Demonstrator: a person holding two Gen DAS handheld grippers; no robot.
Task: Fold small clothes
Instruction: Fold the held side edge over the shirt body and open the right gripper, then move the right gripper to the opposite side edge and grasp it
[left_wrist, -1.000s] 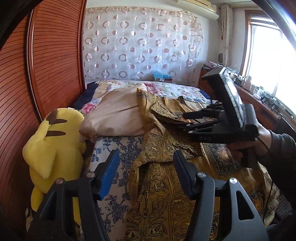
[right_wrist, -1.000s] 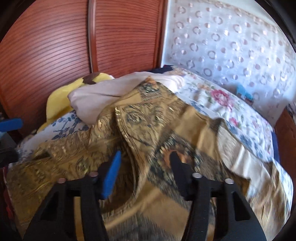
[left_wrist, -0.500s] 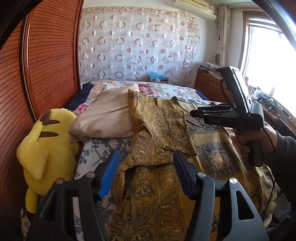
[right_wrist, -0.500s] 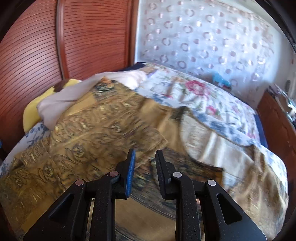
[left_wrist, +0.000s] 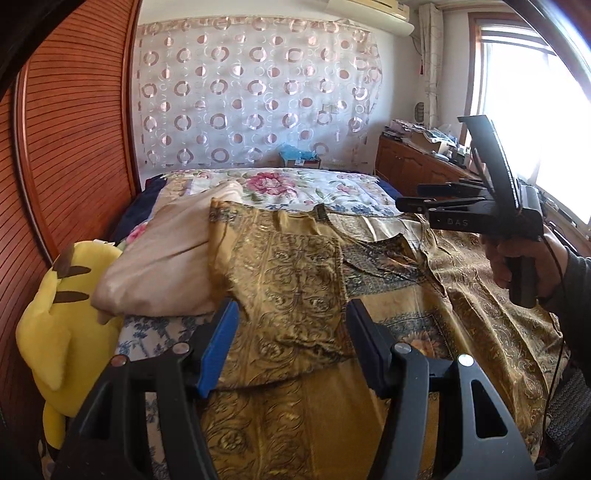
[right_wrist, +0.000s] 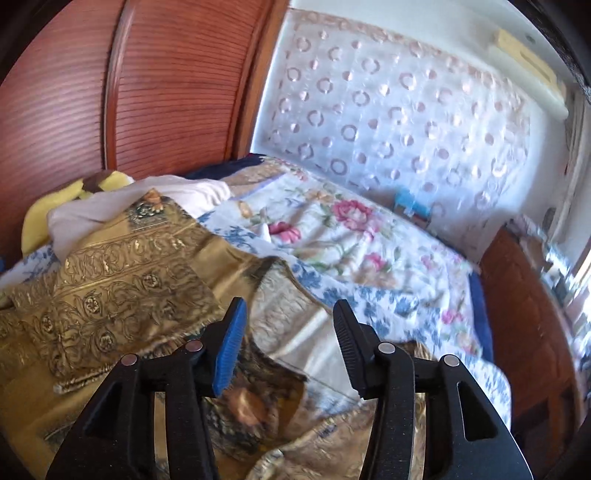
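A gold patterned garment (left_wrist: 295, 280) lies spread on the bed, one flap folded over toward the left. In the right wrist view the same garment (right_wrist: 122, 306) lies at the left, its folded flap resting flat. My left gripper (left_wrist: 290, 332) hovers open above the folded flap with nothing between its fingers. My right gripper (right_wrist: 288, 332) hangs above the garment's pale inner side; its jaws are opening and hold nothing. Held by a hand at the right of the left wrist view, the right gripper (left_wrist: 410, 197) sits above the garment's far edge.
A beige pillow (left_wrist: 166, 258) and a yellow plush toy (left_wrist: 62, 317) sit at the left by the wooden slatted wall (left_wrist: 74, 147). A floral bedspread (right_wrist: 369, 251) covers the bed behind. A wooden dresser (left_wrist: 417, 166) with clutter stands under the window at the right.
The right gripper let go of the garment flap, which now lies folded flat, and drew back to the right and up. Its jaws narrowed, then widened. The left gripper shifted across the bed.
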